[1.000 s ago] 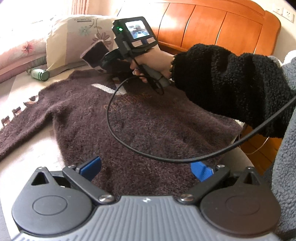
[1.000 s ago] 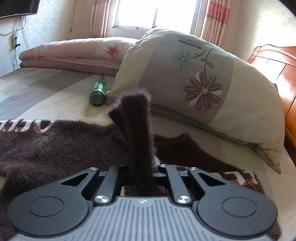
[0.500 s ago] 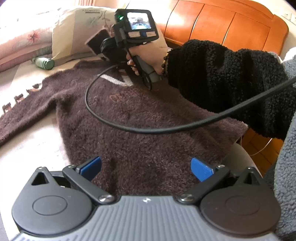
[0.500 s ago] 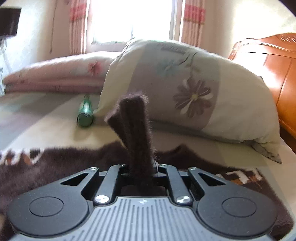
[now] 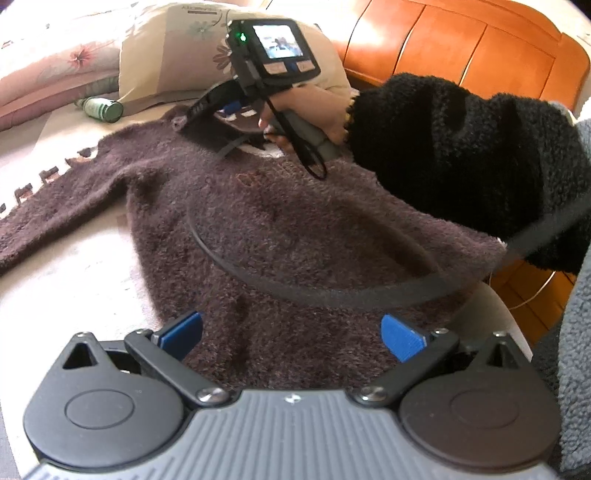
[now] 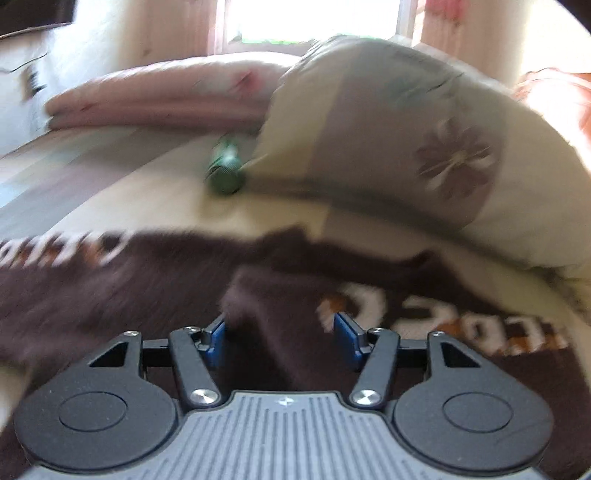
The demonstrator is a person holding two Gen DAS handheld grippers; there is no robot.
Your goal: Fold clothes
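Sweater (image 5: 295, 229) spread flat on bed (image 5: 74, 280), below pillow (image 5: 177, 55); one sleeve laid across chest, other outstretched. Right gripper (image 6: 279, 341) jaws, just opened, straddle released sleeve without pressing. Left gripper (image 5: 291, 332) wide open, empty, above hem. Folding barely begun.

Bright window (image 6: 314, 18) glare, right wrist view motion-blurred, fisheye edges curved

"Where does the left camera look from?"
"From low by the sweater's (image 5: 295, 229) bottom edge, up the bed toward the pillow (image 5: 177, 51) and headboard (image 5: 461, 48)."
"And the right one?"
"It sits close over the sweater's top, facing the window (image 6: 310, 18). Both see the sweater, pillow and green bottle (image 6: 225, 170)."
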